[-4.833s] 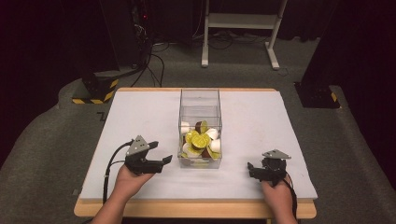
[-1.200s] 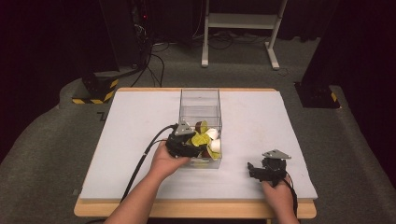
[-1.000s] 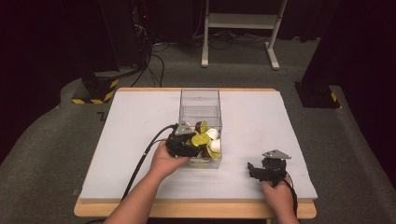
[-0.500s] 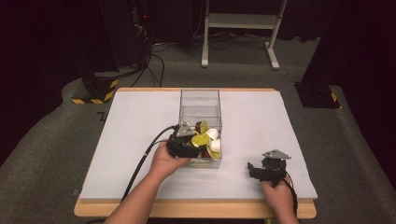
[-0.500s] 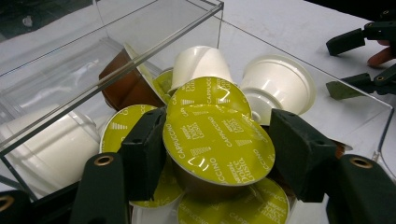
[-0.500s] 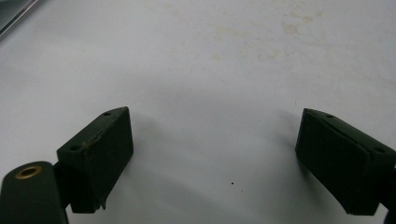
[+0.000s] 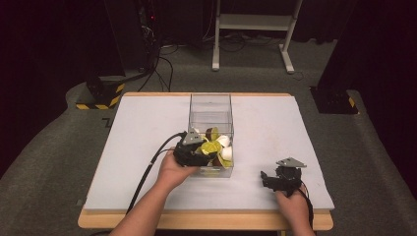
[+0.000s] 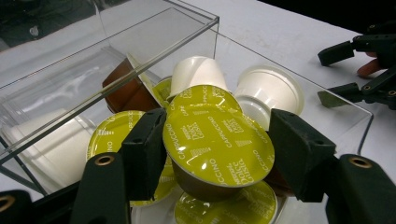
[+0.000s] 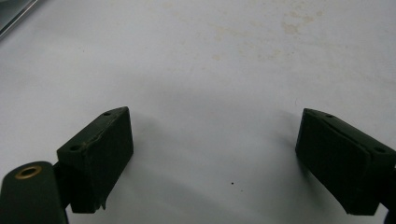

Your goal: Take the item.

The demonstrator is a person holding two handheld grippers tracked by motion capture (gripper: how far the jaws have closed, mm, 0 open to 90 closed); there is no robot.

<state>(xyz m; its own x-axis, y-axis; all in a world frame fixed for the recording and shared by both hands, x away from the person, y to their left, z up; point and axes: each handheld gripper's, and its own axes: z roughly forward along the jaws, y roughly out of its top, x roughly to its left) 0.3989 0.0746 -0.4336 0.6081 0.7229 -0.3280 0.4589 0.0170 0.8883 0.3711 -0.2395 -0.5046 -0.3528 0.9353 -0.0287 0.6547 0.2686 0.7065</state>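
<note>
White worktop (image 7: 147, 128): left gripper (image 8: 212, 154), moved from beside it into the clear box (image 8: 140, 70), brackets a capsule (image 8: 217, 140) without clamping; right gripper (image 9: 212, 154) open, empty.

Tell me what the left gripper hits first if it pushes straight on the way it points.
The left gripper would meet the green-lidded Cappuccino capsule lying between its jaws almost at once; one jaw seems to touch it already. Behind it sit white capsules in the clear box.

Clear glossy plastic box (image 8: 154, 56), shiny foil-lidded capsule (image 8: 217, 137), matt white table (image 9: 224, 51)
</note>
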